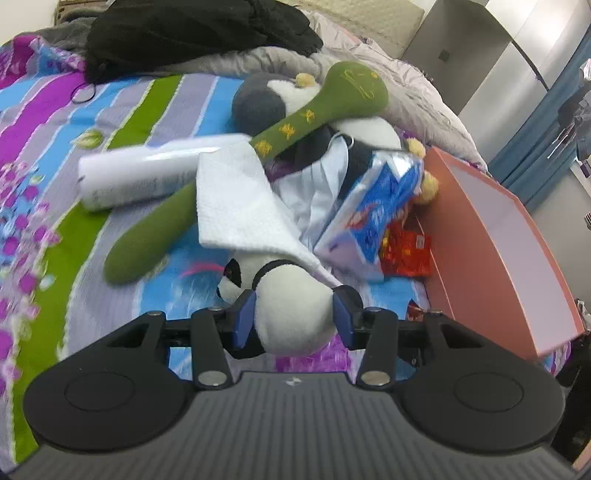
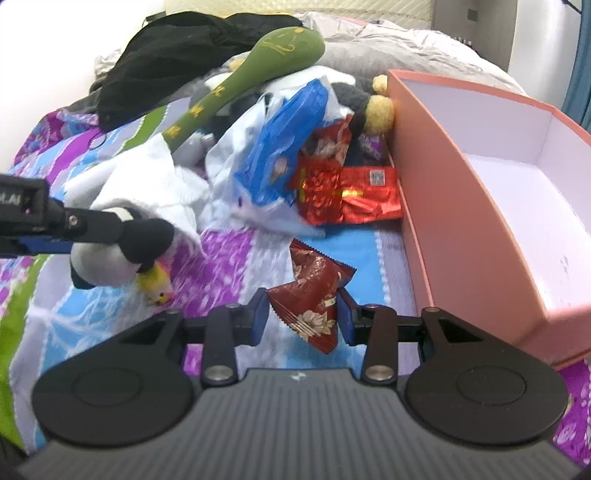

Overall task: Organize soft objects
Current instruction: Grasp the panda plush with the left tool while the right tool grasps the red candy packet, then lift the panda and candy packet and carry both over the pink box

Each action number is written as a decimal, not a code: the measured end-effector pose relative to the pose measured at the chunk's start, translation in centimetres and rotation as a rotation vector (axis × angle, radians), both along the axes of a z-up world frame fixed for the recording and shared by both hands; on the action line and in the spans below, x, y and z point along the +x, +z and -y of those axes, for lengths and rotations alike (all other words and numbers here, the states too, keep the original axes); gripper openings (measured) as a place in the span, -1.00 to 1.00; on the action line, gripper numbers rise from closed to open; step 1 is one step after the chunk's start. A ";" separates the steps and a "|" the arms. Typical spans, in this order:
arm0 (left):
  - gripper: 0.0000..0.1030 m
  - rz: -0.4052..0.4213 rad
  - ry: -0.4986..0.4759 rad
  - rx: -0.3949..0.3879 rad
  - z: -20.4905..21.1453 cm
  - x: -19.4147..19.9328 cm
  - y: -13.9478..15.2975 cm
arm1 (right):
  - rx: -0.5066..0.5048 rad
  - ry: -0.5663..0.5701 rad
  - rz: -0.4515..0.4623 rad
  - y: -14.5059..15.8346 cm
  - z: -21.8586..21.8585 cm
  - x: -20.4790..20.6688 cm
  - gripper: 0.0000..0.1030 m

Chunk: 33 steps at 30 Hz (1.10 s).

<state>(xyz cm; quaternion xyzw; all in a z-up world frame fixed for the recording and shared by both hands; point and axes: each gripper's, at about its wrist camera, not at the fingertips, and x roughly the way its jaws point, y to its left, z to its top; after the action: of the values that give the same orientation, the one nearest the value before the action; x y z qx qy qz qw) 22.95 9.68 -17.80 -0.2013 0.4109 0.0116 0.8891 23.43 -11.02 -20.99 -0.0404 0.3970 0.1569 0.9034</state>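
My left gripper (image 1: 293,321) is shut on a small panda plush (image 1: 291,314), its blue pads pressed into the white body. The same panda plush (image 2: 110,254) shows at the left of the right wrist view, held by the left gripper (image 2: 92,230). My right gripper (image 2: 302,317) is shut on a dark red snack packet (image 2: 314,295) with a flower print, lifted a little off the bedspread. An open pink box (image 2: 480,221) with a white inside stands just right of it; in the left wrist view the pink box (image 1: 491,251) lies at the right.
A heap lies ahead on the striped bedspread (image 1: 74,221): a long green plush (image 1: 280,136), a white towel (image 1: 240,206), a white roll (image 1: 140,177), a blue-and-white pack (image 1: 373,210), shiny red packets (image 2: 347,192) and a grey penguin plush (image 1: 273,99). Black clothing (image 1: 192,33) is behind.
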 end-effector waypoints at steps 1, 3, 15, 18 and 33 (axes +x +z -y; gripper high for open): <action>0.00 -0.007 0.001 -0.003 0.0 -0.6 0.0 | 0.001 0.005 -0.009 0.0 0.1 -0.3 -0.18; 0.00 -0.019 0.003 -0.011 0.1 -2.0 0.1 | 0.003 0.012 -0.028 -0.1 0.2 -1.0 -0.18; 0.00 -0.107 -0.003 -0.053 0.4 -7.8 -0.7 | 0.023 0.071 -0.101 -0.6 0.5 -3.8 -0.17; 0.04 -0.145 0.003 -0.073 0.1 -8.5 -1.3 | 0.032 0.072 -0.115 -0.8 0.7 -4.0 -0.15; 0.34 -0.128 0.142 -0.111 1.4 -9.1 -1.8 | 0.142 0.066 -0.136 0.3 3.7 -3.7 -0.05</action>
<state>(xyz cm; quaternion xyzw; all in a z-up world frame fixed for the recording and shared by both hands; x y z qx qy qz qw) 13.86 8.29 -19.64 -0.2778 0.4514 0.0646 0.8455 19.71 -14.69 -20.65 0.0212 0.4436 0.2169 0.8693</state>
